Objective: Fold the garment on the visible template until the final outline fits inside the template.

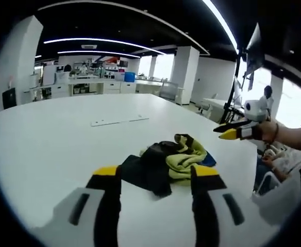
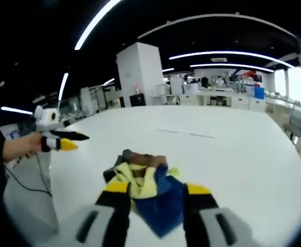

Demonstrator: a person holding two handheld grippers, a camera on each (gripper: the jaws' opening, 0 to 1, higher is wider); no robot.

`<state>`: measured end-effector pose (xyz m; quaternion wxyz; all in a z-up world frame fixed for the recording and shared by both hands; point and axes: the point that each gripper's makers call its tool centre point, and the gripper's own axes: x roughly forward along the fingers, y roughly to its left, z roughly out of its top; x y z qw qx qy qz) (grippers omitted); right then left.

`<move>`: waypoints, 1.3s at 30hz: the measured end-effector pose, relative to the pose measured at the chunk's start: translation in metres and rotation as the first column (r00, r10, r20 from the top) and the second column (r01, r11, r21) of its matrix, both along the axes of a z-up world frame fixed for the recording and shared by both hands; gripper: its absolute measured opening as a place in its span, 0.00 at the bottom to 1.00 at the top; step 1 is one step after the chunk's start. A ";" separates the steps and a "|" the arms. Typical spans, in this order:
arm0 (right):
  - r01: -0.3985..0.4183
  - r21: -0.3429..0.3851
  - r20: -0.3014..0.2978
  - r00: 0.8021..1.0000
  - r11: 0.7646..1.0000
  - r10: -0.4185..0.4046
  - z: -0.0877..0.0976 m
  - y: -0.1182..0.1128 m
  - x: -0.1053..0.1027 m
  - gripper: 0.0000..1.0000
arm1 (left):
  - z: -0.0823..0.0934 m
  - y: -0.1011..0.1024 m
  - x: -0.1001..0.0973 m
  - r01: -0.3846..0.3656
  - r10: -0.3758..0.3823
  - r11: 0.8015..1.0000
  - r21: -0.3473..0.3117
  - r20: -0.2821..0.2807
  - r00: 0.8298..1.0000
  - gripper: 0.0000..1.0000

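On the white table [image 1: 47, 149] the garment [image 1: 171, 162] is just a crumpled heap of black, yellow and blue, so my worry is grabbing two layers at once and dragging the whole wad instead of opening it out. I also can't make out the template for sure, maybe that pale strip [image 1: 119, 121] farther back, so I might flatten it in the wrong spot. My left gripper [image 1: 155, 182] and right gripper [image 2: 155, 198] both have jaws spread and empty, the heap sitting just beyond and between the tips, not pinched.
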<state>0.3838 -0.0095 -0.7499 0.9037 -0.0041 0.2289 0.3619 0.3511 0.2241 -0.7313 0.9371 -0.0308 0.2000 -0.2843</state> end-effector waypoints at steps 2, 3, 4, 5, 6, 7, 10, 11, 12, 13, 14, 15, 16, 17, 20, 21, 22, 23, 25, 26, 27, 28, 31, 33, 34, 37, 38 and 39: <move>-0.002 -0.005 -0.008 1.000 1.000 0.001 -0.006 0.002 0.004 0.32 | -0.006 -0.004 0.005 0.005 -0.005 1.000 0.005 -0.008 1.000 0.50; -0.002 -0.009 -0.009 1.000 1.000 0.002 -0.009 0.003 0.006 0.31 | -0.008 -0.005 0.007 0.006 -0.006 1.000 0.007 -0.012 1.000 0.50; -0.003 -0.010 -0.011 1.000 1.000 0.002 -0.011 0.003 0.007 0.29 | -0.012 -0.008 0.009 0.008 -0.008 1.000 0.009 -0.015 1.000 0.50; -0.007 -0.010 -0.017 1.000 1.000 0.007 -0.015 0.004 0.009 0.28 | -0.014 -0.009 0.012 0.009 -0.009 1.000 0.008 -0.017 1.000 0.50; -0.008 -0.010 -0.024 1.000 1.000 0.008 -0.017 0.005 0.011 0.27 | -0.017 -0.010 0.014 0.009 -0.009 1.000 0.007 -0.021 1.000 0.49; -0.009 -0.013 -0.024 1.000 1.000 0.009 -0.020 0.007 0.013 0.26 | -0.020 -0.011 0.018 0.009 -0.008 1.000 0.005 -0.026 1.000 0.49; -0.018 -0.017 -0.035 0.999 1.000 0.018 -0.026 0.010 0.016 0.22 | -0.027 -0.013 0.025 0.009 -0.009 1.000 0.010 -0.035 0.999 0.47; -0.022 -0.016 -0.038 0.999 1.000 0.021 -0.028 0.011 0.017 0.21 | -0.031 -0.011 0.029 0.009 -0.009 1.000 0.009 -0.042 0.999 0.46; -0.026 -0.018 -0.039 0.999 0.999 0.026 -0.031 0.012 0.018 0.20 | -0.034 -0.011 0.031 0.009 -0.009 1.000 0.007 -0.048 0.999 0.46; -0.029 -0.019 -0.041 0.999 0.999 0.028 -0.032 0.014 0.020 0.19 | -0.037 -0.011 0.034 0.011 -0.011 1.000 0.001 -0.061 0.998 0.45; -0.035 -0.022 -0.045 0.998 0.999 0.034 -0.035 0.015 0.020 0.19 | -0.040 -0.012 0.036 0.013 -0.013 1.000 0.000 -0.069 0.998 0.44; -0.039 -0.023 -0.047 0.998 0.999 0.038 -0.036 0.016 0.021 0.17 | -0.043 -0.013 0.039 0.015 -0.015 1.000 0.002 -0.073 0.997 0.42; -0.046 -0.023 -0.051 0.998 0.999 0.045 -0.039 0.018 0.022 0.15 | -0.045 -0.014 0.041 0.017 -0.017 1.000 -0.002 -0.078 0.997 0.41; -0.050 -0.021 -0.056 0.997 0.999 0.048 -0.040 0.019 0.023 0.14 | -0.048 -0.013 0.044 0.016 -0.016 1.000 -0.005 -0.087 0.996 0.40; -0.061 -0.008 -0.062 0.996 0.998 0.060 -0.042 0.023 0.025 0.10 | -0.055 -0.016 0.047 0.021 -0.022 1.000 -0.016 -0.106 0.994 0.39; -0.067 -0.006 -0.067 0.996 0.998 0.066 -0.043 0.025 0.025 0.10 | -0.058 -0.018 0.047 0.024 -0.026 0.999 -0.021 -0.114 0.993 0.37; -0.072 -0.008 -0.070 0.995 0.997 0.071 -0.046 0.026 0.027 0.10 | -0.062 -0.022 0.047 0.030 -0.033 0.999 -0.024 -0.125 0.992 0.35; -0.074 -0.011 -0.073 0.995 0.997 0.073 -0.048 0.027 0.028 0.10 | -0.066 -0.024 0.048 0.037 -0.039 0.999 -0.022 -0.132 0.990 0.32; -0.078 -0.013 -0.077 0.994 0.997 0.076 -0.050 0.029 0.027 0.09 | -0.074 -0.027 0.049 0.049 -0.050 0.999 -0.011 -0.147 0.988 0.30; -0.080 -0.010 -0.083 0.993 0.997 0.079 -0.052 0.030 0.027 0.08 | -0.079 -0.030 0.049 0.053 -0.053 0.999 -0.006 -0.161 0.986 0.30; -0.080 -0.009 -0.086 0.993 0.997 0.079 -0.053 0.030 0.028 0.07 | -0.082 -0.031 0.050 0.052 -0.052 0.999 -0.006 -0.163 0.985 0.29; -0.078 -0.007 -0.088 0.993 0.997 0.077 -0.053 0.031 0.028 0.06 | -0.085 -0.032 0.050 0.053 -0.052 0.999 0.001 -0.168 0.984 0.29; -0.084 -0.007 -0.096 0.992 0.996 0.083 -0.056 0.034 0.027 0.03 | -0.092 -0.033 0.050 0.056 -0.053 0.998 0.011 -0.183 0.982 0.26; -0.092 -0.009 -0.098 0.991 0.996 0.091 -0.058 0.037 0.026 0.01 | -0.096 -0.033 0.051 0.055 -0.054 0.998 0.000 -0.195 0.979 0.25; -0.091 -0.009 -0.098 0.991 0.996 0.090 -0.058 0.037 0.026 0.00 | -0.097 -0.033 0.051 0.056 -0.055 0.998 -0.001 -0.198 0.979 0.23; -0.086 -0.006 -0.097 0.992 0.996 0.085 -0.059 0.038 0.027 0.00 | -0.100 -0.038 0.048 0.073 -0.069 0.997 0.011 -0.201 0.977 0.19; -0.084 -0.005 -0.099 0.992 0.996 0.083 -0.059 0.038 0.027 0.00 | -0.101 -0.038 0.048 0.073 -0.069 0.997 0.009 -0.204 0.976 0.19; -0.081 -0.004 -0.100 0.992 0.997 0.081 -0.060 0.038 0.027 0.00 | -0.103 -0.037 0.049 0.070 -0.067 0.998 0.006 -0.211 0.975 0.18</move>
